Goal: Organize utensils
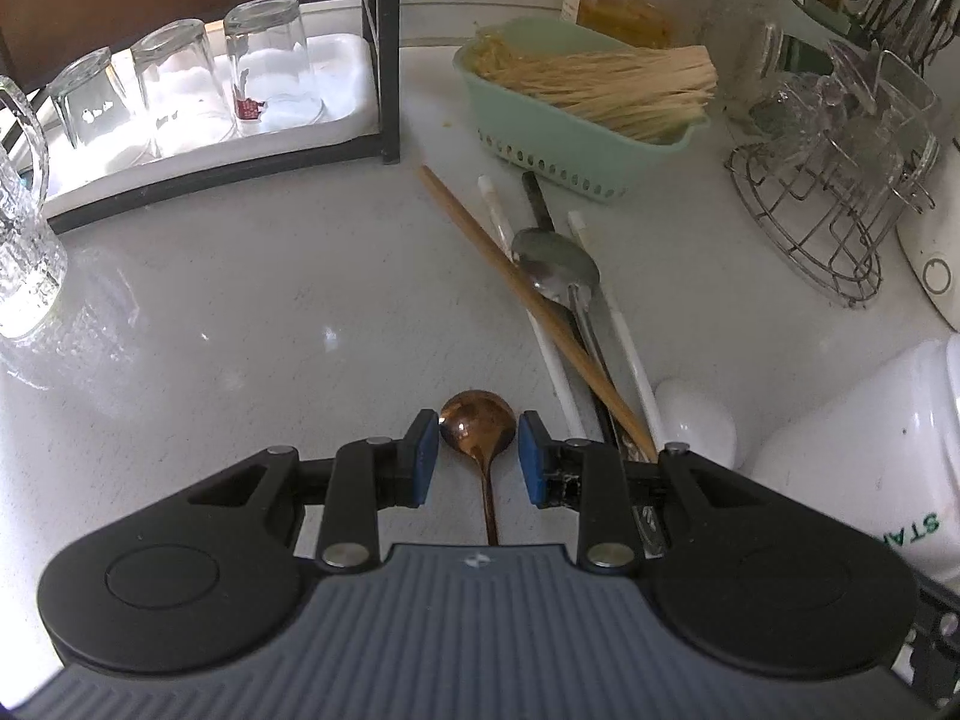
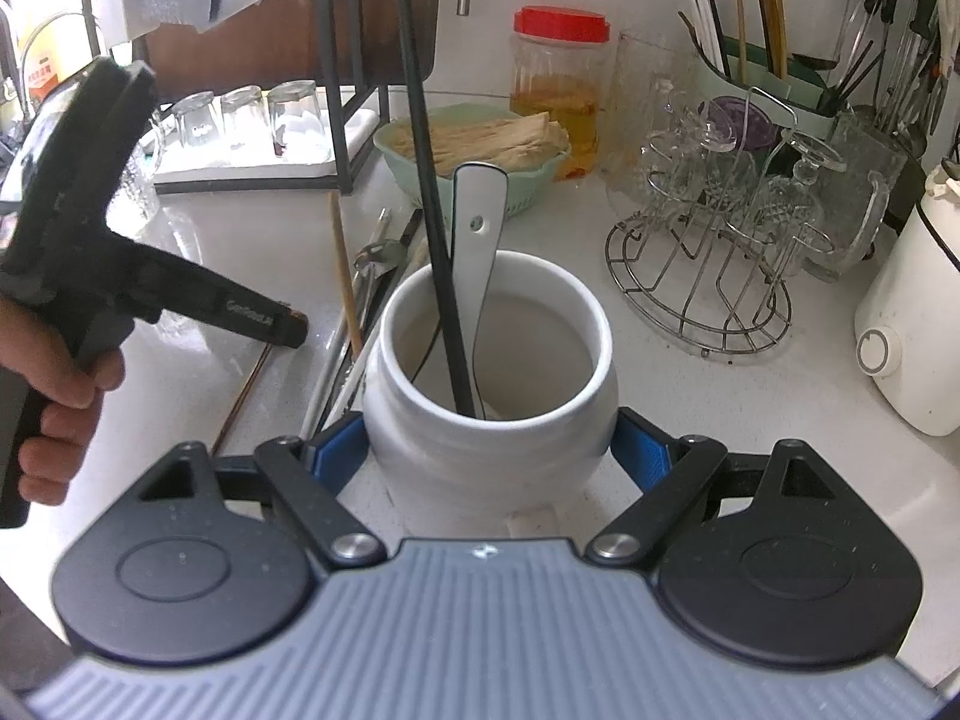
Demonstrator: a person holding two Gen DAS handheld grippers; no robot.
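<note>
A copper spoon (image 1: 477, 427) lies on the white counter, bowl away from me. My left gripper (image 1: 477, 459) stands open over its neck, with a blue pad on each side and a gap to the thin handle. To the right lies a pile: a wooden chopstick (image 1: 528, 300), a metal spoon (image 1: 555, 258), white chopsticks (image 1: 624, 336) and a white ceramic spoon (image 1: 696, 420). My right gripper (image 2: 489, 456) is shut on a white jar (image 2: 489, 450), which holds a black chopstick (image 2: 438, 252) and a white spoon (image 2: 477, 222). In the right wrist view the left gripper (image 2: 291, 324) shows low over the counter.
A green basket of dry noodles (image 1: 576, 138) stands behind the pile. Upturned glasses on a white tray (image 1: 180, 90) fill the far left, and a glass mug (image 1: 24, 240) stands at the left edge. A wire rack of glassware (image 2: 702, 276), a white appliance (image 2: 906, 330) and a cutlery holder (image 2: 768, 72) crowd the right.
</note>
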